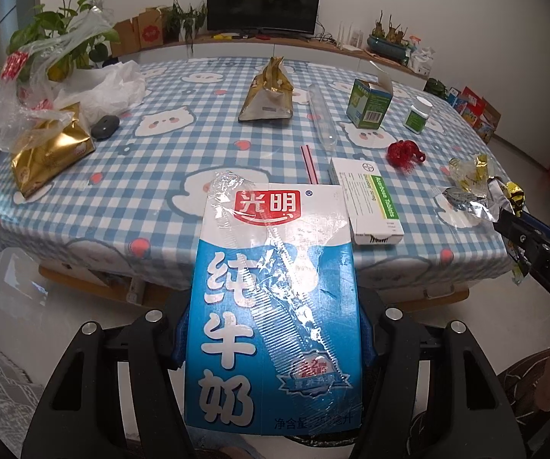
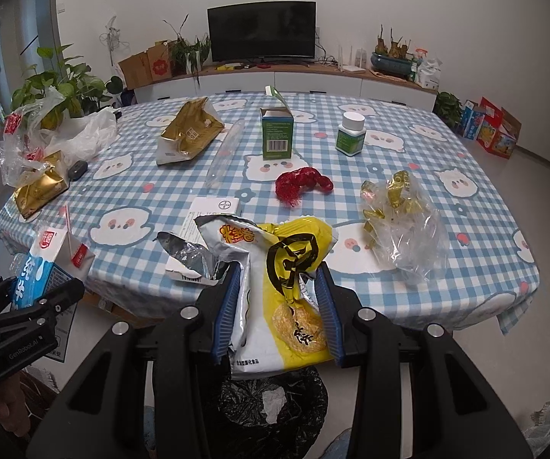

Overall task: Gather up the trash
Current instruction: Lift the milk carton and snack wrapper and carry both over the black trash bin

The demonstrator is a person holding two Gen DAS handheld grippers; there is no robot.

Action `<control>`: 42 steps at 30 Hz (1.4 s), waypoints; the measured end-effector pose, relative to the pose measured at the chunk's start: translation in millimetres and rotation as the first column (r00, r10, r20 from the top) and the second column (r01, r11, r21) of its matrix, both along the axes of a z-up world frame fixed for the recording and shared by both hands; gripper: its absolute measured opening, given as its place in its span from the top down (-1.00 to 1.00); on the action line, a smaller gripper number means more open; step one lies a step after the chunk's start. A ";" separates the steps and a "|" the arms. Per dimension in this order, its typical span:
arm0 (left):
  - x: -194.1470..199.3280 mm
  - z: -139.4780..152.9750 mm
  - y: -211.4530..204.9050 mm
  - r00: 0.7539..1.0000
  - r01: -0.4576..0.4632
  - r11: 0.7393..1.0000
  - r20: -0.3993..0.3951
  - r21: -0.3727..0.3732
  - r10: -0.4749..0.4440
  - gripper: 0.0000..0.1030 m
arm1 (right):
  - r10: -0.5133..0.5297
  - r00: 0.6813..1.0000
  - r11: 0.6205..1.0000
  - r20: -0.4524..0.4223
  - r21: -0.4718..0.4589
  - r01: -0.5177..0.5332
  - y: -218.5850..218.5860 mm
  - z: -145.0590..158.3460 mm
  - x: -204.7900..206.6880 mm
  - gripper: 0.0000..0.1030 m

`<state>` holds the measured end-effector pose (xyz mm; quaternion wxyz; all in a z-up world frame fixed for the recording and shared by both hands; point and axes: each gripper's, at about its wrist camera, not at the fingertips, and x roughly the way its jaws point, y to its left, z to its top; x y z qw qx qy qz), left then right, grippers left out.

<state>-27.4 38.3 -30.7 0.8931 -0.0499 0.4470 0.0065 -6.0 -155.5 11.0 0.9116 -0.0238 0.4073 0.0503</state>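
My left gripper (image 1: 273, 329) is shut on a blue and white milk carton (image 1: 275, 306), held off the near edge of the table; the carton also shows in the right wrist view (image 2: 51, 264). My right gripper (image 2: 278, 298) is shut on a yellow and silver snack bag (image 2: 282, 290), held above a black trash bag (image 2: 271, 409) below it; the snack bag also shows in the left wrist view (image 1: 477, 201). A clear wrapper with gold bits (image 2: 404, 222), a red ribbon clump (image 2: 301, 183) and gold foil bags (image 2: 189, 130) lie on the checked tablecloth (image 2: 466, 229).
A white medicine box (image 1: 370, 202), an open green box (image 2: 276, 134), a white pill bottle (image 2: 351, 134), a clear tube (image 2: 225, 153), a striped straw (image 1: 309, 164), plastic bags (image 1: 95, 88) and a dark mouse (image 1: 104, 126) lie on the table. A TV (image 2: 263, 32) stands behind.
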 end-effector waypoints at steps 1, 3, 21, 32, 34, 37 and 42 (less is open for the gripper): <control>-5.3 -2.4 1.1 1.000 -0.002 1.000 -0.004 -0.003 0.002 -0.21 | 0.003 1.000 1.000 -0.002 0.001 -0.003 0.9 -0.8 -4.8 0.28; -14.4 -6.6 2.3 1.000 -0.003 1.000 -0.011 -0.002 0.003 -0.21 | 0.006 1.000 1.000 -0.007 0.007 -0.006 2.5 -3.9 -14.5 0.28; -66.1 -53.6 6.3 0.997 -0.031 0.999 -0.076 -0.022 0.029 -0.21 | 0.022 0.997 1.000 -0.078 -0.014 -0.023 22.0 -44.0 -55.8 0.28; -58.9 -94.3 5.3 0.991 -0.044 0.999 -0.124 0.018 0.046 -0.21 | 0.012 0.989 1.000 -0.145 -0.027 -0.016 22.7 -87.6 -49.7 0.28; -56.9 -100.0 4.5 0.990 -0.043 0.999 -0.133 0.015 0.044 -0.21 | 0.015 0.987 0.999 -0.159 -0.030 -0.020 23.7 -97.5 -47.9 0.28; -52.2 -109.9 1.7 0.989 -0.028 1.000 -0.147 0.008 0.029 -0.21 | 0.017 0.984 0.999 -0.180 -0.031 -0.023 24.6 -113.0 -44.7 0.28; -44.7 -130.2 -2.6 0.983 -0.022 0.999 -0.181 0.030 0.027 -0.21 | 0.017 0.981 0.999 -0.191 -0.033 -0.024 27.7 -132.3 -40.8 0.28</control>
